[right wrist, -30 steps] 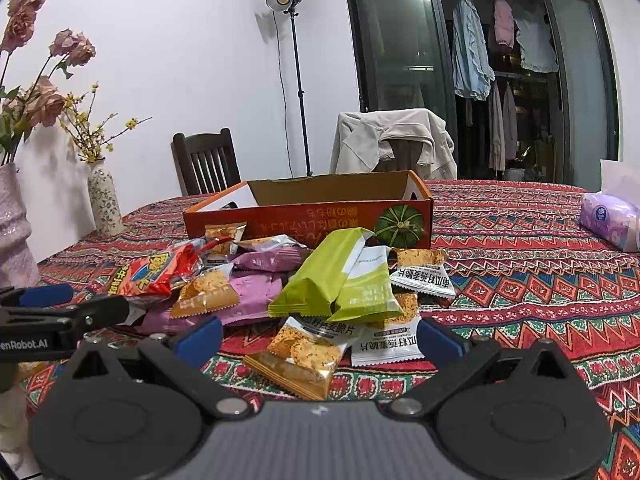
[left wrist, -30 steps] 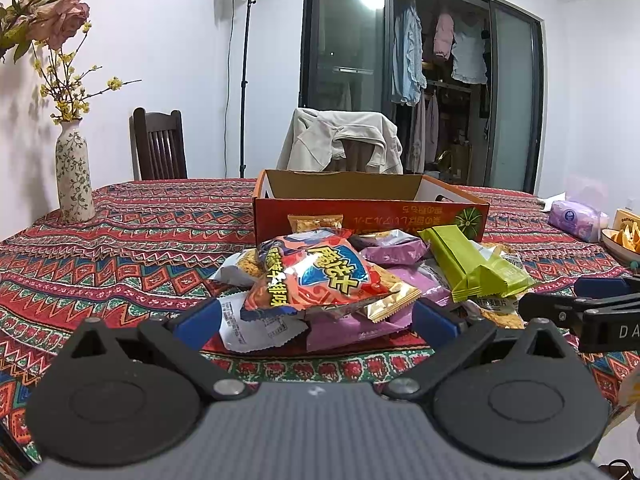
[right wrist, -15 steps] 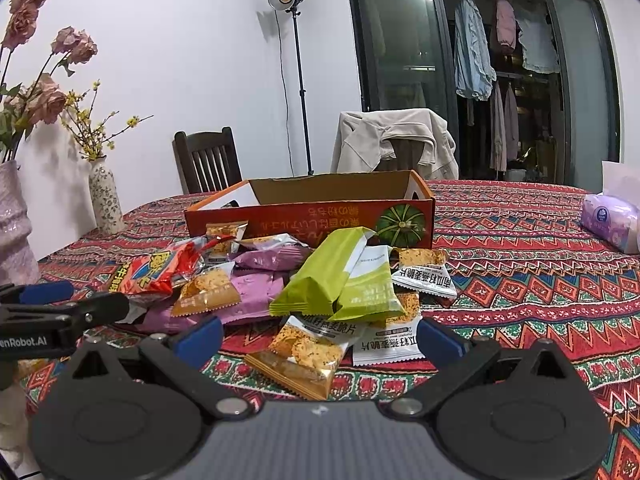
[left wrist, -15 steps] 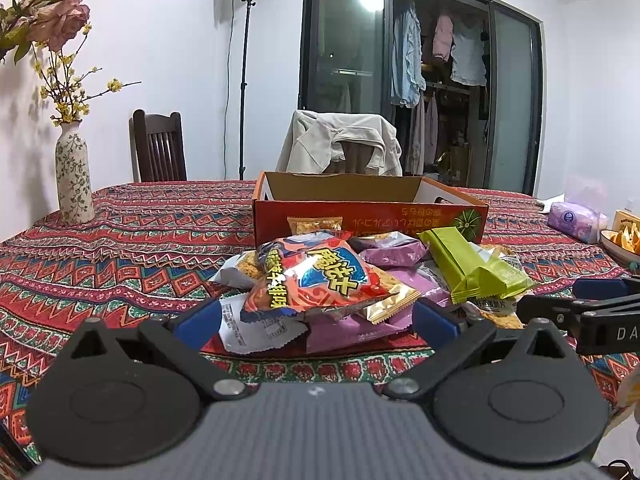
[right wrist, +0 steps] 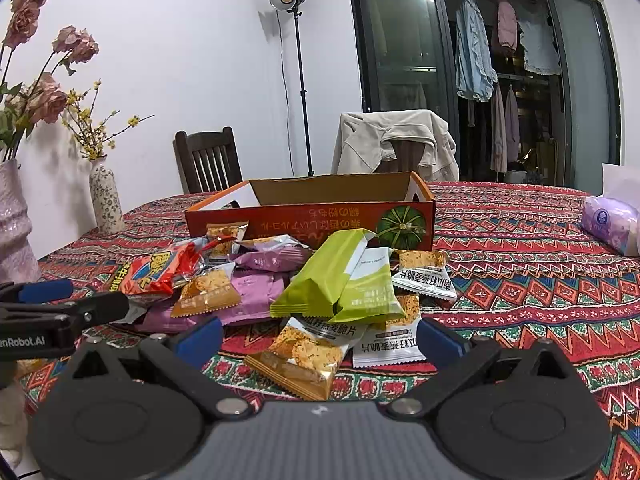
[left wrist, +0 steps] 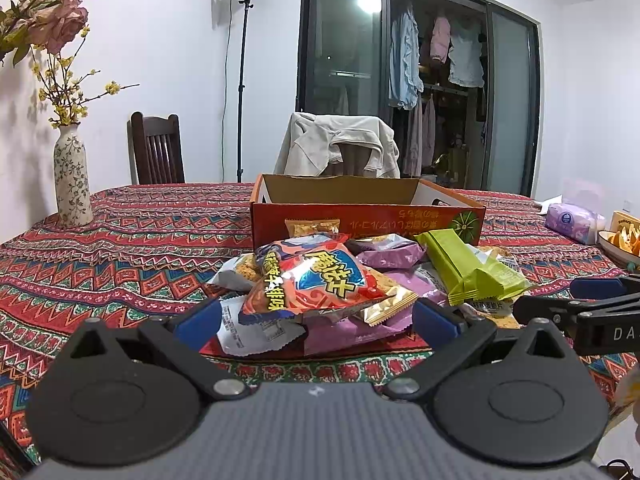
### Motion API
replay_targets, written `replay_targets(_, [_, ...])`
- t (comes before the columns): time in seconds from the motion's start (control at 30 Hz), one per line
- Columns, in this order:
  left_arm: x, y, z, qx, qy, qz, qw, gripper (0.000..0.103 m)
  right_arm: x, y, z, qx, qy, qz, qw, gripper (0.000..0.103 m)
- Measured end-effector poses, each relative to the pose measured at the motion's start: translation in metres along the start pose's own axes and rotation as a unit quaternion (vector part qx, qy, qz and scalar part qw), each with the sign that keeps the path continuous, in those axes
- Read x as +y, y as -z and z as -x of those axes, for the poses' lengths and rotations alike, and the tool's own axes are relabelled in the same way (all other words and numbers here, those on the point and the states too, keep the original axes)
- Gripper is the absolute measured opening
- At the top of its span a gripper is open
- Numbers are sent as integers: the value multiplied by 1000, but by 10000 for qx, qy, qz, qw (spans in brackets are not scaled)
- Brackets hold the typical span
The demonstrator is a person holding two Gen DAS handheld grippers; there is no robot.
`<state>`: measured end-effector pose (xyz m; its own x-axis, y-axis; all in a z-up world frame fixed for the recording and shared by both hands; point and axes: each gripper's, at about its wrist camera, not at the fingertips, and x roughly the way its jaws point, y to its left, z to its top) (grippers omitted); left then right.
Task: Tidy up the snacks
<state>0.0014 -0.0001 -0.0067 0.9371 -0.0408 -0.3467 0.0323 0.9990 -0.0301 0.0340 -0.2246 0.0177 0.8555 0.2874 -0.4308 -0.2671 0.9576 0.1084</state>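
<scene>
A pile of snack packets lies on the patterned tablecloth in front of an open orange cardboard box (left wrist: 368, 216) (right wrist: 320, 216). On top are a red chip bag (left wrist: 316, 280) (right wrist: 160, 272), green packets (left wrist: 468, 272) (right wrist: 340, 284), purple packets (left wrist: 390, 250) (right wrist: 256, 292) and small cracker packs (right wrist: 304, 354). My left gripper (left wrist: 316, 322) is open and empty, just short of the red bag. My right gripper (right wrist: 318, 338) is open and empty, near the cracker packs. Each gripper shows at the edge of the other's view.
A flowered vase (left wrist: 72, 184) (right wrist: 106, 196) stands at the table's left. A purple tissue pack (left wrist: 572, 222) (right wrist: 610, 224) and a fruit bowl (left wrist: 620, 240) are at the right. Two chairs (left wrist: 158, 150) stand behind the table.
Both views have shifted only slightly; the pile and box stay put and both grippers stay open.
</scene>
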Motion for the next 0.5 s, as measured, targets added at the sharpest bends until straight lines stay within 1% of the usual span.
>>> replay_targets(0.5, [-2,0,0,-11,-4,-23,10000,103,1,0,0,0,-1,6,10000,103])
